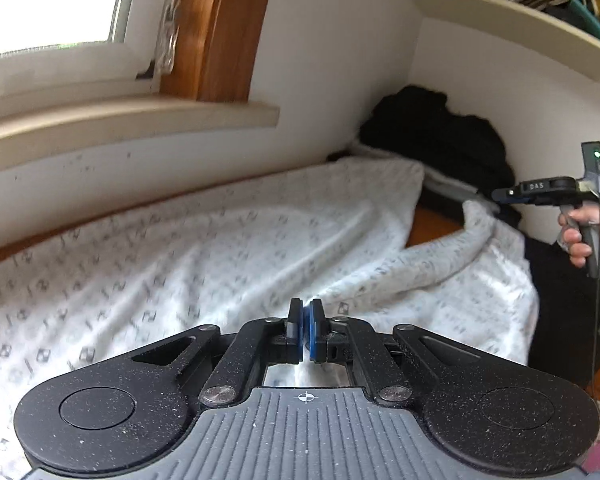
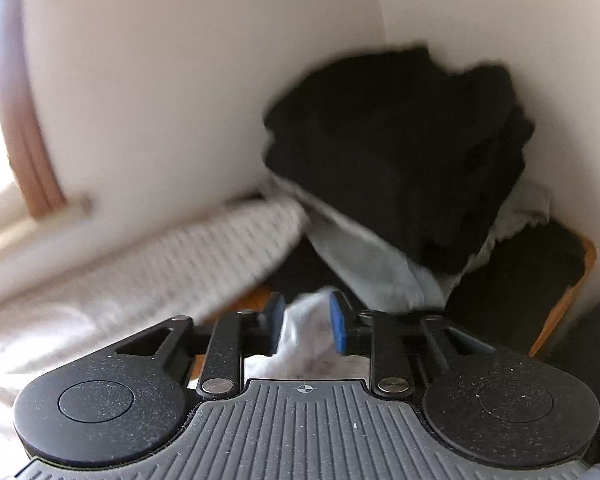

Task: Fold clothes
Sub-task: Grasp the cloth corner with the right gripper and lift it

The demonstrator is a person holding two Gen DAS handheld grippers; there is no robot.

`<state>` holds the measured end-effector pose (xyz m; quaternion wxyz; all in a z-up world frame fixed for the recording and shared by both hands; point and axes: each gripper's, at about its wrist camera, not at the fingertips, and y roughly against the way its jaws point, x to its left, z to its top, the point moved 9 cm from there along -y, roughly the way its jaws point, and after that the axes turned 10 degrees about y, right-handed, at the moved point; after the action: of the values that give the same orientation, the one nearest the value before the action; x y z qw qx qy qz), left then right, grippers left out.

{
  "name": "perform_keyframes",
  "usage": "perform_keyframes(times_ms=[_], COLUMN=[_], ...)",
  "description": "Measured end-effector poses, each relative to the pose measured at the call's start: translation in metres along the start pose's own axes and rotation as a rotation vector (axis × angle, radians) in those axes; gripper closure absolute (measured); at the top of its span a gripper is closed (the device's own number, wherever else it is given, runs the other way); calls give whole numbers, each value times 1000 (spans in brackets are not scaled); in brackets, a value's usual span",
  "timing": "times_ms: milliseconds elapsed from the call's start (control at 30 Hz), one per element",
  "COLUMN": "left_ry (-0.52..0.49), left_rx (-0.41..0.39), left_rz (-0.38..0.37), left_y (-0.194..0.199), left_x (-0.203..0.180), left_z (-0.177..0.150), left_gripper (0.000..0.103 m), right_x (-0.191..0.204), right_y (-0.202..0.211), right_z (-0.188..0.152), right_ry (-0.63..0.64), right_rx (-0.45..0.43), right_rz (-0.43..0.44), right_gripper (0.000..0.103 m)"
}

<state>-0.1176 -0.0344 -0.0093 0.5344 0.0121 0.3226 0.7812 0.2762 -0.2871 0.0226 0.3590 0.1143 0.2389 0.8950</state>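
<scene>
White patterned cloth (image 1: 204,248) lies spread and rumpled across the wooden surface, no finished fold visible; left gripper (image 1: 305,330) pinches its near edge, right gripper (image 2: 305,326) gapes over its far-right corner.

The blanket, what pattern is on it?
White blanket with small grey square marks, clearest in the left wrist view.

Daylight pours in from the window (image 1: 56,0), which is blown out to pure white. The white walls are evenly lit and shadows are soft. Both views bend strongly toward the edges. The right wrist view is smeared with motion blur; the black clothes (image 2: 396,152) show no detail.
</scene>
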Motion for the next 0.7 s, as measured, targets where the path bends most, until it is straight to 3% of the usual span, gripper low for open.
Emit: perform_keyframes(times_ms=[133, 267, 467, 500, 600, 700], left_ry=[12, 5, -15, -15, -19, -21], left_rx=[9, 13, 23, 24, 20, 10], left_rz=[3, 14, 31, 29, 19, -14], left_y=[-3, -5, -8, -8, -5, 1], left_x=[7, 8, 8, 7, 5, -2], left_z=[-4, -5, -7, -7, -4, 0], left_gripper=[100, 100, 100, 100, 100, 101], right_x=[-2, -5, 13, 15, 13, 1], right_y=[-18, -32, -45, -45, -35, -6], right_z=[-12, -15, -19, -21, -21, -11], right_ry=[10, 9, -25, -23, -37, -63], right_rx=[38, 62, 108, 110, 86, 14], right_rz=[9, 11, 81, 86, 100, 100], right_gripper=[58, 58, 58, 59, 96, 96])
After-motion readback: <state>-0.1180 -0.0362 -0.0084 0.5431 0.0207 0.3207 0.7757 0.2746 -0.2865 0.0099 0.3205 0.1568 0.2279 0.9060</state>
